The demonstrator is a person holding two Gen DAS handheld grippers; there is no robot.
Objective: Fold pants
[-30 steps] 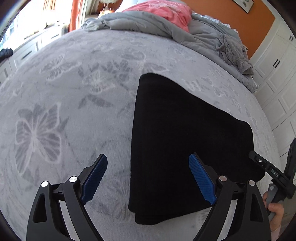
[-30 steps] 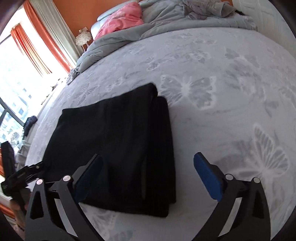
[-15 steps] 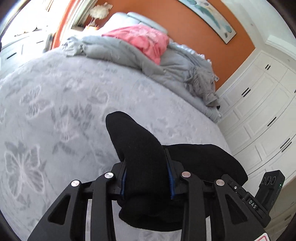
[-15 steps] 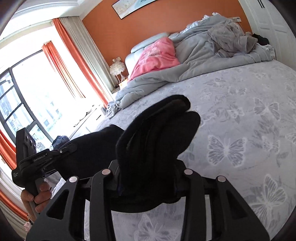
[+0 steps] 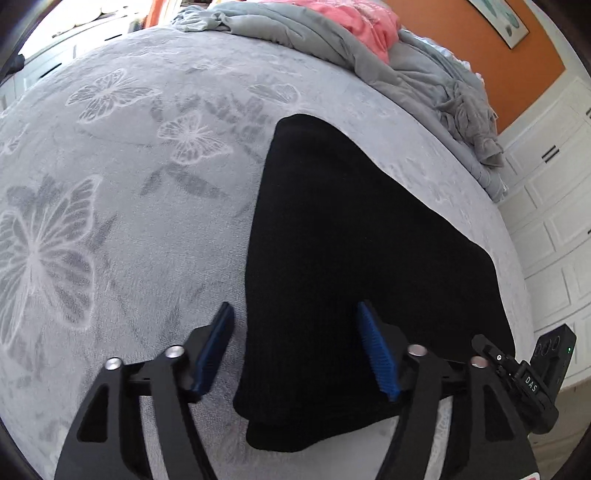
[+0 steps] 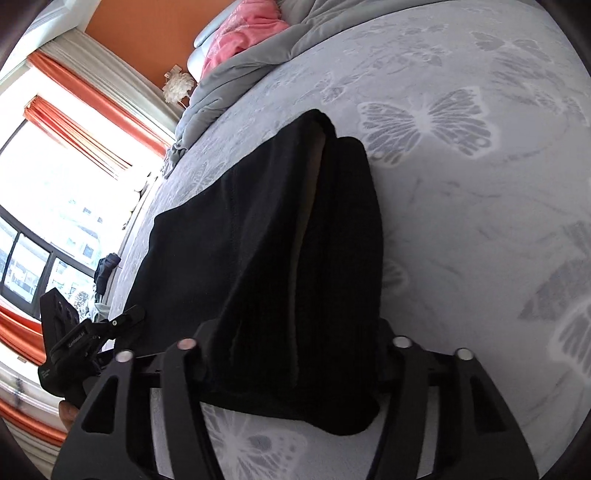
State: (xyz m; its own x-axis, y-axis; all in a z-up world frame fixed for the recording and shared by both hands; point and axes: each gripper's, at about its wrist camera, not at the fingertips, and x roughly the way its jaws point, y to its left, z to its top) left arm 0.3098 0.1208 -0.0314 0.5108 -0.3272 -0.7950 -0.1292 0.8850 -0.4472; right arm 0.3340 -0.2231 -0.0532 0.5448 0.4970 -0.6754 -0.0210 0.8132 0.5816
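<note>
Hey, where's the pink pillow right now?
The pink pillow lies at the far end of the bed, half under the crumpled grey duvet, against the orange wall.

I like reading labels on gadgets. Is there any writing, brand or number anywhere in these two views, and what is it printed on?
"DAS": white letters on the black handheld device at the right edge of the left view.
White lettering on the other black device in the right view: too blurred to read.
Small grey print lower on that same device: too small to read.
Bed cover, black pants: no writing.
</note>
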